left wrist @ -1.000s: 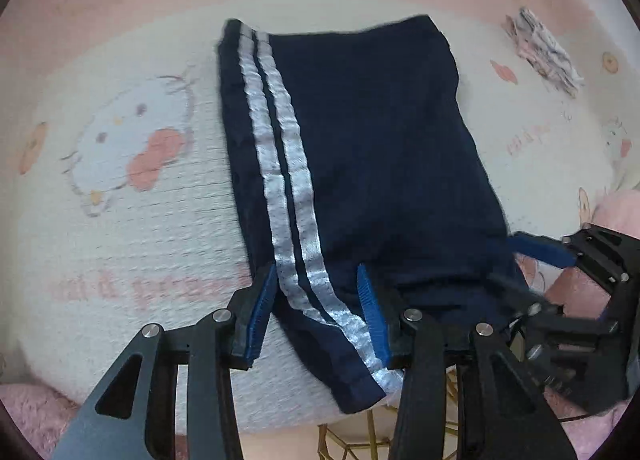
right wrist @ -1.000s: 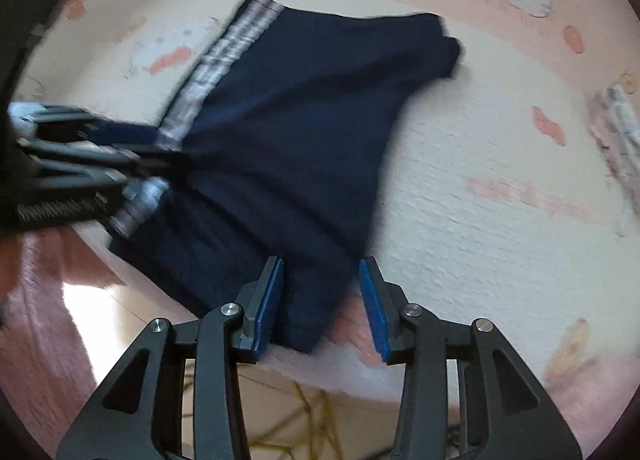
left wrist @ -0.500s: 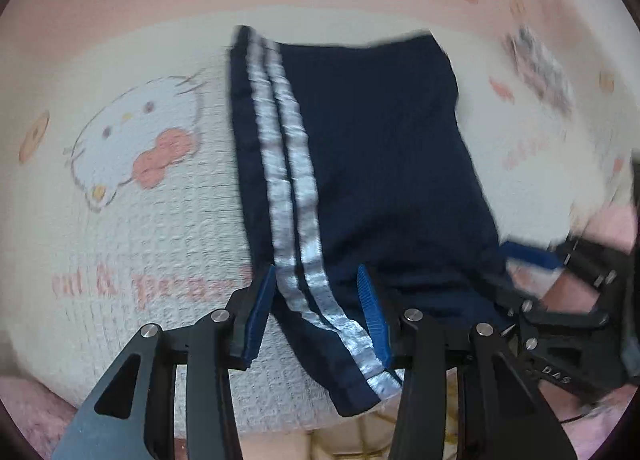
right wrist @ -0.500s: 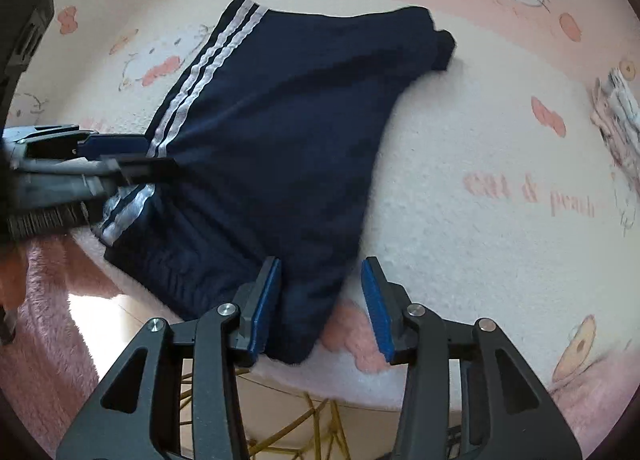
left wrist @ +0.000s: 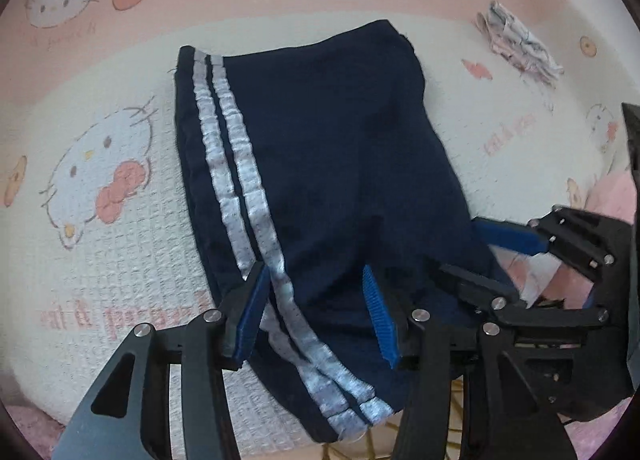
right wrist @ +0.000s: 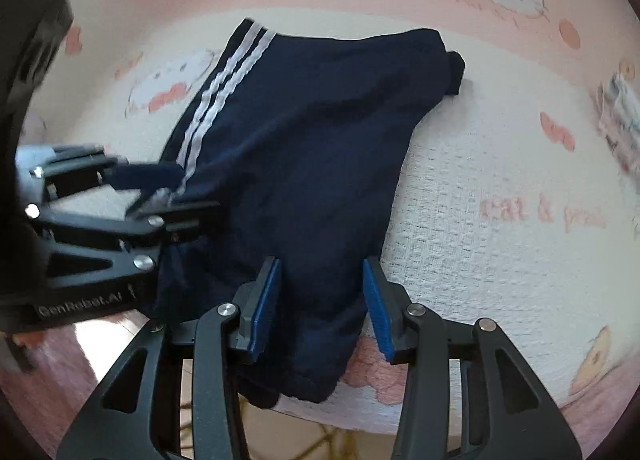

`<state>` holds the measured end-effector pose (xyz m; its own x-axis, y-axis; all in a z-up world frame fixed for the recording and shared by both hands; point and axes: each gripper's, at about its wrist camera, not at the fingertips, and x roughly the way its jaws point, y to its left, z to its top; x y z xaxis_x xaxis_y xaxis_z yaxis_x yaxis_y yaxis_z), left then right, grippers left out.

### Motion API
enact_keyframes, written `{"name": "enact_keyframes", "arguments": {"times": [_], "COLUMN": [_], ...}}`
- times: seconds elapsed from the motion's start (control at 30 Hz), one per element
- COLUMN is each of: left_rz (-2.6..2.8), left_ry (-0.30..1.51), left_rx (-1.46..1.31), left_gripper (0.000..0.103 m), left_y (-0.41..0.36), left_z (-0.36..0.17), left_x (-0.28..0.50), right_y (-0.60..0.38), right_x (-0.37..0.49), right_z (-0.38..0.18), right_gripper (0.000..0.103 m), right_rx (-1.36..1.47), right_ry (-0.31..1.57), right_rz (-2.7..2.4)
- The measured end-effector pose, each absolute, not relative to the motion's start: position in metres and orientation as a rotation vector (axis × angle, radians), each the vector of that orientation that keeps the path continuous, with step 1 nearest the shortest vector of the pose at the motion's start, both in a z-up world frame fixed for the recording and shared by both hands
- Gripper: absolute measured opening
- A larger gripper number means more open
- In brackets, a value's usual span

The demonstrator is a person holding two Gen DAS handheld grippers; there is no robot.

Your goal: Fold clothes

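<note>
1. Now we have the navy blue shorts with two white side stripes (left wrist: 320, 179) lying flat on the pink-and-cream cartoon-cat blanket (left wrist: 120, 260), near edge overhanging.
2. Both tongs gape apart, left gripper (left wrist: 316, 312) astride the stripes, right gripper (right wrist: 320, 304) astride the plain hem (neither pinching yet).
3. We should close on both layers evenly.
4. Since a second ago, the left view has pulled back slightly.

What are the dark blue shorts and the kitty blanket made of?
The shorts look like thin, smooth knit fabric, matte navy, with shinier puckered white stripes. The blanket looks like soft waffle-weave cloth: its surface shows a small raised grid.
</note>
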<state>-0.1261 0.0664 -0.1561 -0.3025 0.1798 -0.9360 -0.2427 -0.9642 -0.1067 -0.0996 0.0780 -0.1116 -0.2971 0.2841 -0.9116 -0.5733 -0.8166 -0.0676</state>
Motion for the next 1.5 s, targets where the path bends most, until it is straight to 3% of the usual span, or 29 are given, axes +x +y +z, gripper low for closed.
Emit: {"name": "enact_keyframes", "arguments": {"times": [0.23,0.6,0.87,1.27,1.5], "left_rz": [2.351,2.402,2.394,2.489,2.484], "left_ry": [-0.022,0.099,0.034,0.092,0.192], "left_rx": [-1.701,-1.615,-1.677,-1.581,-1.692], "left_gripper": [0.055,0.057,0.056,0.057,0.06], "left_y": [0.06,0.07,0.029,0.042,0.037], "left_z": [-0.158,-0.154,-0.149,-0.138,-0.154], "left_x": [-0.132,-0.128,-0.114,-0.118,-0.118], "right_y": [0.082,0.08,0.079,0.071,0.066], "right_x": [-0.101,-0.105,-0.102,-0.108,-0.108], "right_z": [-0.113,-0.104,-0.116,-0.102,-0.118], "right_gripper": [0.043,0.043,0.043,0.043,0.043], "right_rx": [-1.421,-1.346,-1.428,-1.328,-1.456], "right_ry": [0.39,0.346,0.311,0.245,0.175], "right_rz": [2.135,2.184,2.176,2.225,2.168]}}
